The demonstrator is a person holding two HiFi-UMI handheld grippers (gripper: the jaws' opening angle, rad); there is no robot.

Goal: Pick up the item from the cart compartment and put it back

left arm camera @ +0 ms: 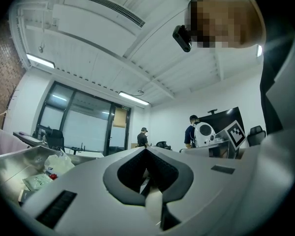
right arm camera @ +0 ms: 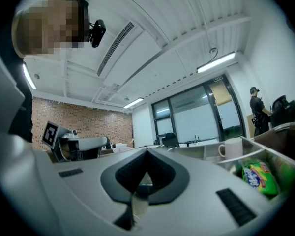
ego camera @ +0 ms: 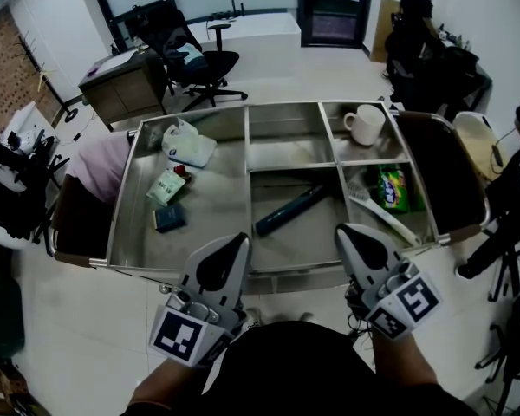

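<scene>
In mid bay (ego camera: 305, 243), dark tube (ego camera: 293, 210) lies beyond both tongs (ego camera: 243, 237) (ego camera: 341, 227).

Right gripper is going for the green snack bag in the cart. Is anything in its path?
Yes. A long white utensil lies diagonally in the same compartment, on the near side of the green snack bag, between it and the right gripper, whose fingers are shut.

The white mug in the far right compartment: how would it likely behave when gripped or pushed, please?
The white mug looks rigid and glossy, so probably slippery and breakable. Standing upright, it would likely slide rather than roll. Its side handle may twist it off-centre.
</scene>
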